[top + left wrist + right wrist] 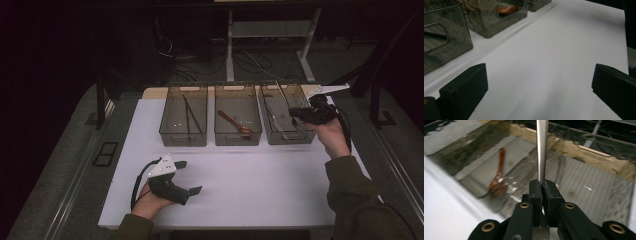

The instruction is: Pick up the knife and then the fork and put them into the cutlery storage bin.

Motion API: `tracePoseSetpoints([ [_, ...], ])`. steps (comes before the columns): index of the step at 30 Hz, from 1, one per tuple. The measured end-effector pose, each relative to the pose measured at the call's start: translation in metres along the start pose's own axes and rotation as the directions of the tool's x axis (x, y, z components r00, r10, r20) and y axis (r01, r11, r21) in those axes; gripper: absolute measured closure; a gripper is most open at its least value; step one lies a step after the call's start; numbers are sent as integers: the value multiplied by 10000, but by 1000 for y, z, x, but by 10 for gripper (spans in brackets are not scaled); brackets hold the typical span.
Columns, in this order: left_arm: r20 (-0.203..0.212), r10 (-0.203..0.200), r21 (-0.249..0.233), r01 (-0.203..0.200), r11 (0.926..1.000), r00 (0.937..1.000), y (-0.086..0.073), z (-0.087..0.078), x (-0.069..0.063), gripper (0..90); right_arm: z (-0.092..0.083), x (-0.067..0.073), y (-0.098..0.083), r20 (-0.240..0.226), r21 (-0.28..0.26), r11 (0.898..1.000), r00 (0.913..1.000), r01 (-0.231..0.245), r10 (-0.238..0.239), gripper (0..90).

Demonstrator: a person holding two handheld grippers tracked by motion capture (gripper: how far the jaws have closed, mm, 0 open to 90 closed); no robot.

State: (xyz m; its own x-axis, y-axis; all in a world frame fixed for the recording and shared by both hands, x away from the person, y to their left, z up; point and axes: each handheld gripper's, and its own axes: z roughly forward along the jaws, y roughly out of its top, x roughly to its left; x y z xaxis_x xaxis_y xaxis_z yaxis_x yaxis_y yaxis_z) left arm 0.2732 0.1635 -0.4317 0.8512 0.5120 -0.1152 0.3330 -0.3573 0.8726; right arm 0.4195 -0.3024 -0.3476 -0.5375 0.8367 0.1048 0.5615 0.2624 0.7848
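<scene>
White table (240, 185), three clear bins (238, 121) at its far edge. Right gripper (296, 113) clamps a metal utensil (541, 150) above the right-hand bin (286, 119), not yet released. Left gripper (189, 176), jaws apart and empty, rests near the front edge.

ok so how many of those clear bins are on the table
3, in a row along the far edge of the table: the left bin, the middle bin and the right bin under the right gripper.
</scene>
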Motion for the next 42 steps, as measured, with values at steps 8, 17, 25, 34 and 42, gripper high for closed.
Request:
tracePoseSetpoints([
  [8, 1, 17, 22, -17, 10000, 10000, 0, 0, 0, 0, 28, -27, 1, 595, 388, 9992, 9982, -43, 20, 844],
  [17, 46, -5, 11, 5, 10000, 10000, 0, 0, 0, 0, 52, -43, -8, 979, 1462, 9891, 9952, -186, 43, 844],
  [25, 32, -25, 4, 25, 10000, 10000, 0, 0, 0, 0, 52, -43, -10, 1012, 1465, 9885, 9946, -385, 237, 644],
  [34, -32, -88, -27, 88, 10000, 10000, 0, 1, 1, 0, 41, -41, -15, 363, 721, 9923, 9945, -1006, 982, 474],
  [42, -11, -85, 35, 85, 10000, 10000, 2, 3, 0, 0, 25, -31, -25, -560, 20, 9960, 9945, -888, 888, 427],
])
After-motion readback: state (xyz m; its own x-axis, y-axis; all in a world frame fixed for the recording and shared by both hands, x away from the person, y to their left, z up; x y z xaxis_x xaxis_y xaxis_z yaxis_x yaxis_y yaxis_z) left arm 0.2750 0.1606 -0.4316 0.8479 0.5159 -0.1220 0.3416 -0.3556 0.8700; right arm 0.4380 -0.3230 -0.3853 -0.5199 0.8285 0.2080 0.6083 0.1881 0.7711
